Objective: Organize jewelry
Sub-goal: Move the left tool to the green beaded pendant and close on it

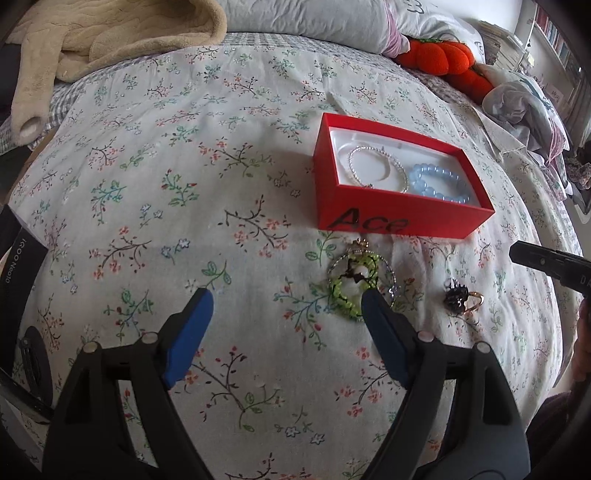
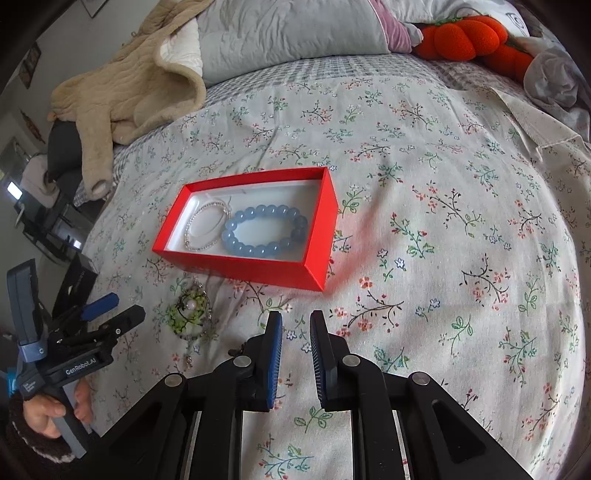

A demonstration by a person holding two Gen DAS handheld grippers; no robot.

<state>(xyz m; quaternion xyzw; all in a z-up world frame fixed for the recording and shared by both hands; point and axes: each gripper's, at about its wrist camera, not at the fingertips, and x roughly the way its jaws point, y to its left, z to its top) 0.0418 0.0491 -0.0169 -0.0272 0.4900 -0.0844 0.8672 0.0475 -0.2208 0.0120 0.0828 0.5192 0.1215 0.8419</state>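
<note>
A red box [image 1: 399,218] [image 2: 258,269] lies on the floral bedspread. It holds a silver bead bracelet [image 1: 376,168] [image 2: 207,225] and a blue bead bracelet [image 1: 439,182] [image 2: 264,230]. A green bead bracelet [image 1: 347,291] [image 2: 188,314] lies in front of the box with a thin chain piece. A ring with a dark ornament [image 1: 461,297] lies to its right. My left gripper [image 1: 286,299] [image 2: 107,310] is open wide, its right fingertip next to the green bracelet. My right gripper [image 2: 295,321] is nearly closed and empty, in front of the box.
A beige blanket [image 1: 92,40] [image 2: 129,85] and grey pillows [image 2: 288,33] lie at the bed's far side. Orange plush pumpkins [image 1: 443,59] [image 2: 472,37] sit far right. A black phone box [image 1: 18,254] is at the left edge.
</note>
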